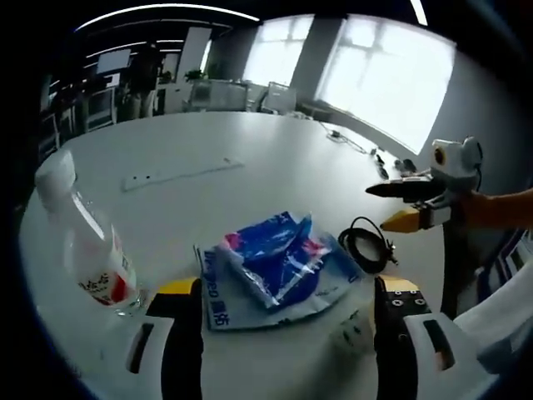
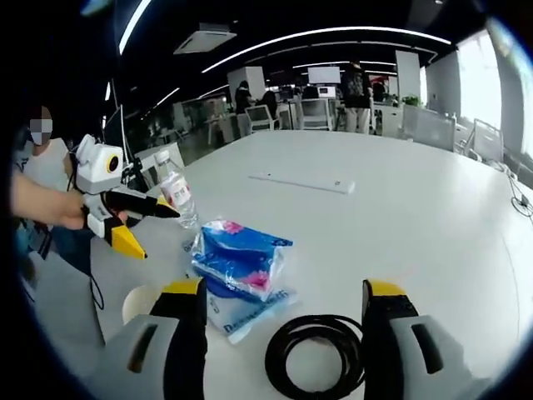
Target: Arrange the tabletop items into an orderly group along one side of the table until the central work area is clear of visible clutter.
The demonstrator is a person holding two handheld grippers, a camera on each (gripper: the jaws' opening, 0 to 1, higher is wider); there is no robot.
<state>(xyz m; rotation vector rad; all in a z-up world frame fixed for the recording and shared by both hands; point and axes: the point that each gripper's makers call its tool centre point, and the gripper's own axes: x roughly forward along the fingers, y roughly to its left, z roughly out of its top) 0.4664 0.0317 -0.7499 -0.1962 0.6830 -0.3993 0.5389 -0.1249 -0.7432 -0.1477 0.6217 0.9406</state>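
Both grippers hang wide open, empty: left gripper (image 1: 287,312), right gripper (image 2: 283,321). The blue plastic packet (image 1: 275,267) lies mid-table; clear bottle (image 1: 87,242) stands beside it, contents unclear; black coiled cable (image 2: 315,354) lies just beside the packet.

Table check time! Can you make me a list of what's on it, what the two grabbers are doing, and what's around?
Surface: white table, mostly bare.
Job's things: clear water bottle upright; blue snack bags heaped on a flat blue-and-white packet; coiled black cable; small white cup.
Clutter: flat white strip lying farther back.
Grippers: left gripper open, empty; right gripper open over the coil, empty.
Cables: another cable near the windows.
Surroundings: office desks, chairs, bright windows, people standing far off.
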